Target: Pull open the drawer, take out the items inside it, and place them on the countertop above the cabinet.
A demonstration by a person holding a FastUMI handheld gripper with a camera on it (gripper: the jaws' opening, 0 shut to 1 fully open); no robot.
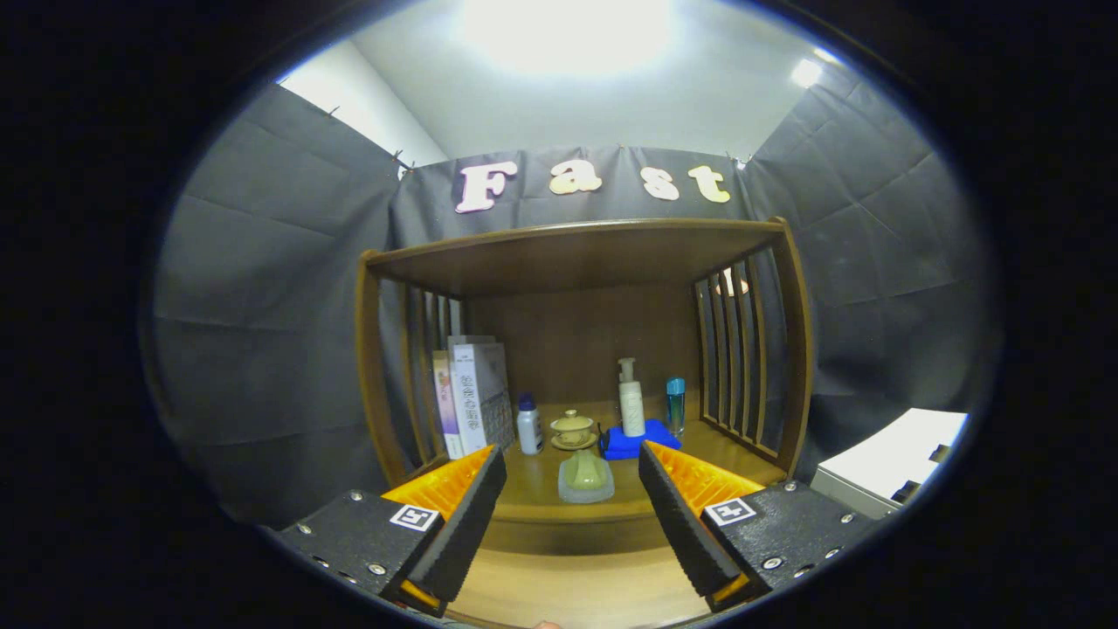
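Nearest, the tongs (572, 489) stand wide apart with nothing between the fingers, held above the wooden worktop (541, 498) of the cabinet. Just ahead, in the gap between the fingers, a pale green soap on a clear dish (585, 476) rests on that worktop. Beyond it sit a lidded teacup on a saucer (573, 429), a white bottle with a blue cap (528, 425), a pump bottle (631, 398) on a blue block (631, 444) and a teal bottle (675, 404). Books (472, 397) lean against the slatted left side. I cannot tell where the drawer is.

wall: dark cloth (262, 288) | ceiling: white (568, 96) | light: bright overhead (568, 31)
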